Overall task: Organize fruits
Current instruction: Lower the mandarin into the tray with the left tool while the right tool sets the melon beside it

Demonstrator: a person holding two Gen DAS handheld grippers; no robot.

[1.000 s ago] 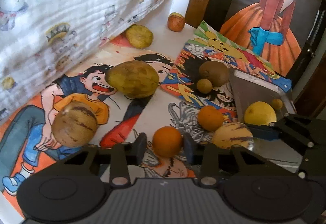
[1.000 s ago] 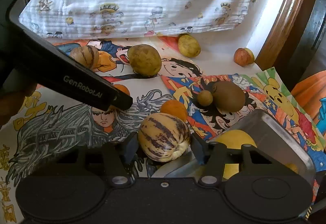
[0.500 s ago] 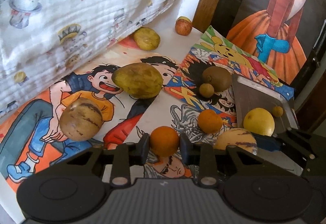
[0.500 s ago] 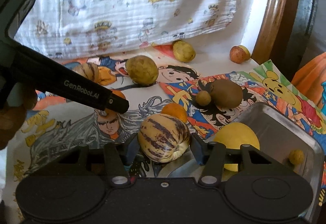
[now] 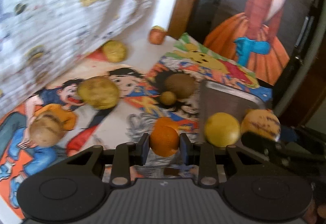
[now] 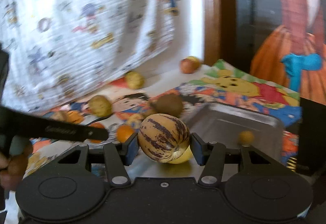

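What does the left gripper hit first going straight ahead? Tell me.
The left gripper, shut on an orange, would probably meet the second orange just beyond it first. Depth is unclear in this blurred view; the small round brown fruit lies farther along.

Orange (image 5: 164,140) and striped melon (image 6: 164,138) gripped; yellow fruit (image 5: 222,132) in tray (image 6: 234,122).

Two oranges (image 5: 164,141), two striped melons (image 6: 164,137), one tray (image 6: 234,120)

L gripper (image 5: 164,145) closed on orange (image 5: 164,141); R gripper (image 6: 164,145) lifted striped melon (image 6: 164,137) over tray (image 6: 234,122).
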